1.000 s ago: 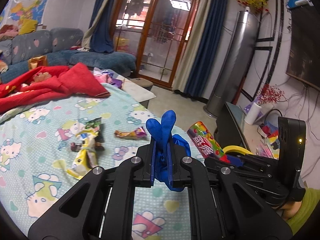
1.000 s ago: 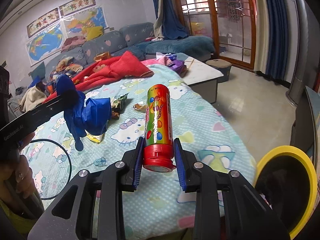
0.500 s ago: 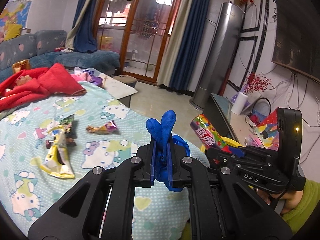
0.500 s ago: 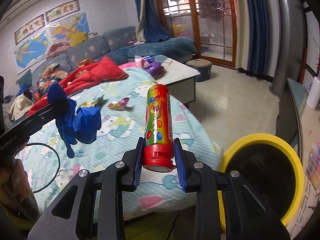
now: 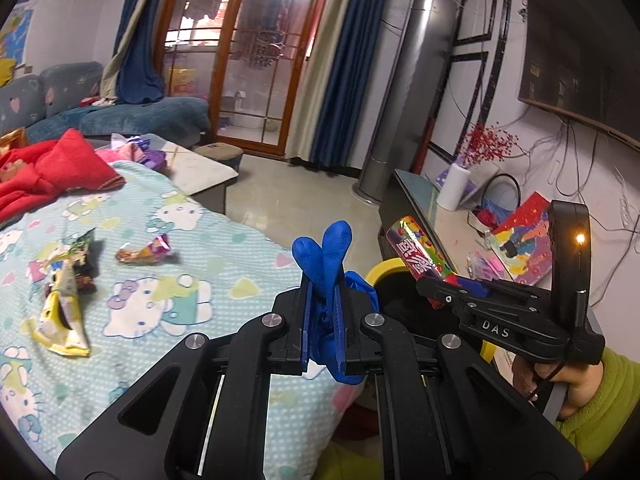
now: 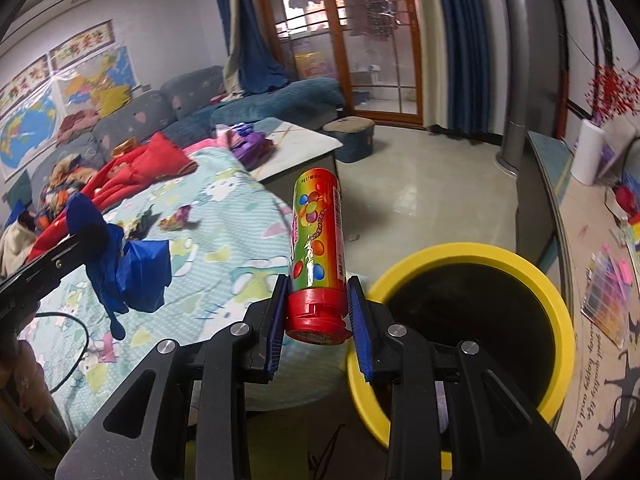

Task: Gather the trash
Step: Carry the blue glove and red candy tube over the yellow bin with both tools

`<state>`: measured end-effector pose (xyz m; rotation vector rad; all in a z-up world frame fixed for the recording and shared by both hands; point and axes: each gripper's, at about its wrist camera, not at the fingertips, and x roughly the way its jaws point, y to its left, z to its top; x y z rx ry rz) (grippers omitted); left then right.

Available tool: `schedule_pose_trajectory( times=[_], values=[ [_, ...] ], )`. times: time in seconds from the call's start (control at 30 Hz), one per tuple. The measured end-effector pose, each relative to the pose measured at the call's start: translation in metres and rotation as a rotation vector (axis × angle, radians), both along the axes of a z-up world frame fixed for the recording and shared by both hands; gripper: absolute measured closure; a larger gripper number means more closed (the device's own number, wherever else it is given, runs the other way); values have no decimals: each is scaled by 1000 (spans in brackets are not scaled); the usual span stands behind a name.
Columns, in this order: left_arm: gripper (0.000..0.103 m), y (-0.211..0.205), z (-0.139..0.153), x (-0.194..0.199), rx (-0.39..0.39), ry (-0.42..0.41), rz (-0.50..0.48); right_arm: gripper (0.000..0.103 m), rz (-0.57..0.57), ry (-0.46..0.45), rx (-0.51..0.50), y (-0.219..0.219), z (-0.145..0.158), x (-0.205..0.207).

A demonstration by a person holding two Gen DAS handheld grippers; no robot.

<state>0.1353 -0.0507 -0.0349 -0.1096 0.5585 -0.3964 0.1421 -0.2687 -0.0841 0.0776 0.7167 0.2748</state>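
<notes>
Now both hands are swinging away from the bed [image 5: 208,264] toward the yellow bin [image 6: 552,304], which is filling far more of the right wrist view than a second ago. Right gripper [image 6: 320,320] jaws are pinching the candy tube [image 6: 318,240] by its red cap, just beside the bin rim; left gripper [image 5: 323,320] jaws are pressing together on the blue glove [image 5: 326,256]. Dropping both looks next, with wrappers [image 5: 64,304] still lying on the bed.
</notes>
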Motion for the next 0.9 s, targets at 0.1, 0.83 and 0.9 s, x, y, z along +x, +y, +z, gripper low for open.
schedule_pose_trajectory(
  times=[0.1, 0.83, 0.9],
  values=[
    [98, -12, -2, 2, 5, 7, -22, 75, -24, 2, 9, -11, -2, -1],
    [98, -89, -21, 15, 63, 54, -190, 75, -239, 67, 55, -94, -30, -6],
    [98, -95, -22, 16, 70, 54, -201, 75, -251, 71, 60, -99, -31, -5]
  ],
)
